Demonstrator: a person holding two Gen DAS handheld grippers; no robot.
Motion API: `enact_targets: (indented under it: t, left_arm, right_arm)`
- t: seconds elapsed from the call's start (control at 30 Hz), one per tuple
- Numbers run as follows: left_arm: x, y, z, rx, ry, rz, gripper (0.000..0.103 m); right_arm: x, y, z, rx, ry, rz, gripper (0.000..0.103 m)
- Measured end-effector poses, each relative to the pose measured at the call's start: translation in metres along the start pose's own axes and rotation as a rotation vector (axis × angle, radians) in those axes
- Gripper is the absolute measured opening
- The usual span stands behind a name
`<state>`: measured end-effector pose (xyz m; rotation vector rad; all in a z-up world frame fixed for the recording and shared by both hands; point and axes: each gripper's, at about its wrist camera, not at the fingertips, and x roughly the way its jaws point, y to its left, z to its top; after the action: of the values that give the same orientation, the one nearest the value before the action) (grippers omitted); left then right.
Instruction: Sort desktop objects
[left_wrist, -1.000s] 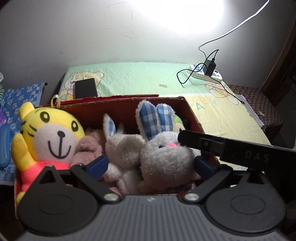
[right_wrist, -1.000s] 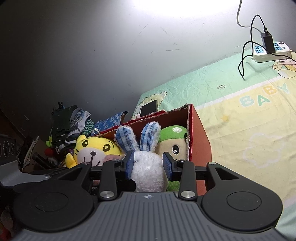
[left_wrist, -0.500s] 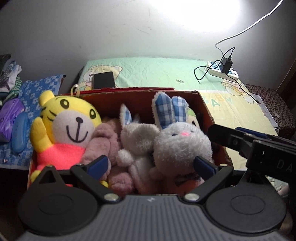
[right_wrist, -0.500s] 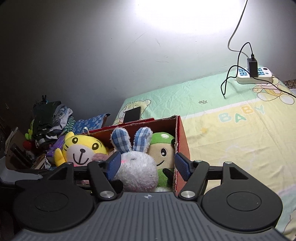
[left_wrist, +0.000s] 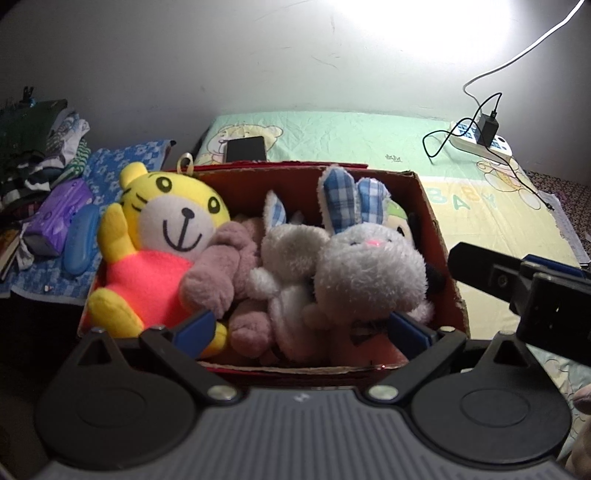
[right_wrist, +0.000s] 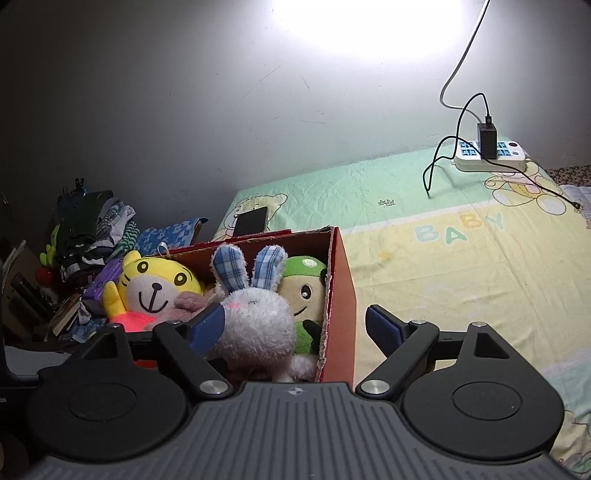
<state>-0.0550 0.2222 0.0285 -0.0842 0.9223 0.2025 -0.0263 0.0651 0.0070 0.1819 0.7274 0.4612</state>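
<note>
- Grey rabbit plush (right_wrist: 255, 325): sits upright in the red cardboard box (left_wrist: 436, 236), long axis vertical, blue-checked ears pointing up, pink-nosed face turned toward the near side. It is on the right half of the box, touching a white plush rabbit (left_wrist: 291, 258) on its left and half hiding a green-capped plush doll (right_wrist: 306, 284) behind it.
- Right gripper (right_wrist: 295, 328): jaws opening, blue pads wide apart; the left pad is just beside the grey rabbit's head, the right pad stands outside the box wall. A second ago both pads squeezed that head; now neither presses it.
- Left gripper (left_wrist: 301, 330): pads spread wide over the box's near edge, nothing clamped between them, as in the earlier frames. Its view has shifted since then, so more of the box's near rim shows.
- Yellow tiger plush (left_wrist: 162, 240): smooth fabric, pink shirt, upright at the left end; a mauve fuzzy plush (left_wrist: 221, 273) leans against it.
- Textures: the rabbits have long, fluffy pile; the box is matte card with a ragged rim.
- Surroundings: box rests on a printed bed sheet (right_wrist: 461, 266); a black phone (right_wrist: 253, 220) lies beyond it, a white power strip (right_wrist: 491, 155) at far right.
</note>
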Motion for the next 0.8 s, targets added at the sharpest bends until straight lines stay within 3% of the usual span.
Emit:
enact_targets:
  t: [0.37,0.8]
  left_arm:
    - [-0.015,-0.05,-0.02,-0.034,0.042,0.035,0.1]
    - [0.005,-0.096,-0.051,-0.054,0.134,0.07,0.1]
  right_arm:
    - [-0.011,-0.045,-0.01,0.044,0.114,-0.082,0.087]
    - [-0.015,-0.085,-0.026,0.014,0.197,-0.134,0.088]
